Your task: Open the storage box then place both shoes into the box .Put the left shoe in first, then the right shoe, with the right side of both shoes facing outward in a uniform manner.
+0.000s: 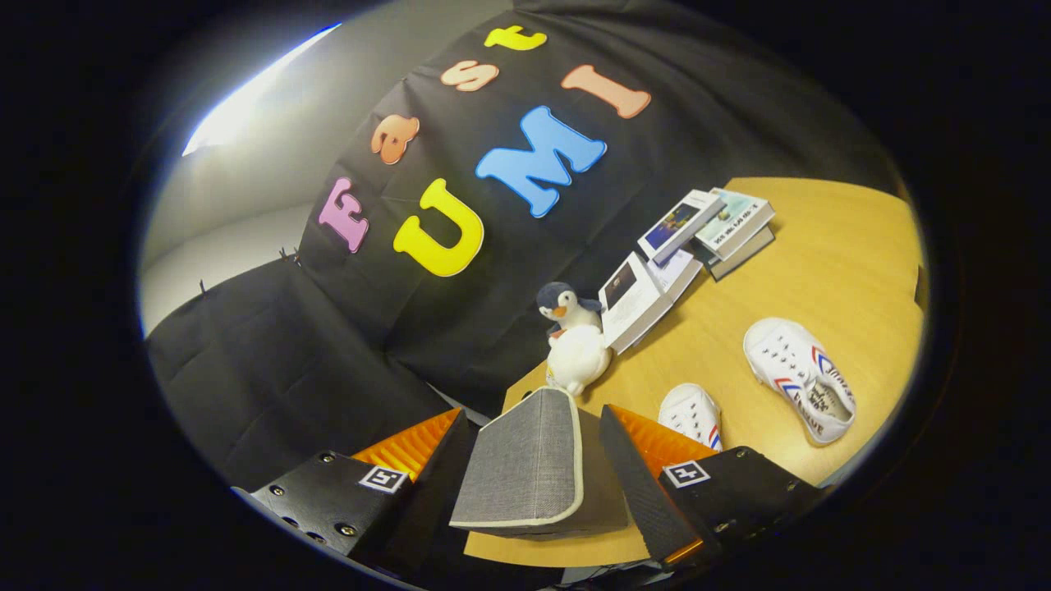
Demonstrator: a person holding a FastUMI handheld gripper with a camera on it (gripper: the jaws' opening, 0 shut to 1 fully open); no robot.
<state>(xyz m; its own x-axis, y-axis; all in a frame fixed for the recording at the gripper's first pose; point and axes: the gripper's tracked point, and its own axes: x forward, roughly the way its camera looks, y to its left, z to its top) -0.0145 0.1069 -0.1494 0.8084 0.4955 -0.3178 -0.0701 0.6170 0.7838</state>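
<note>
1. The gripper stood partly open, its fingers flanking the grey fabric storage box lid; whether they pressed on it was unclear.
2. Two white sneakers lay on the wooden table: one just beyond the fingers, the other farther off.
3. A plush penguin and stacked books sat by the black cloth wall.
</note>
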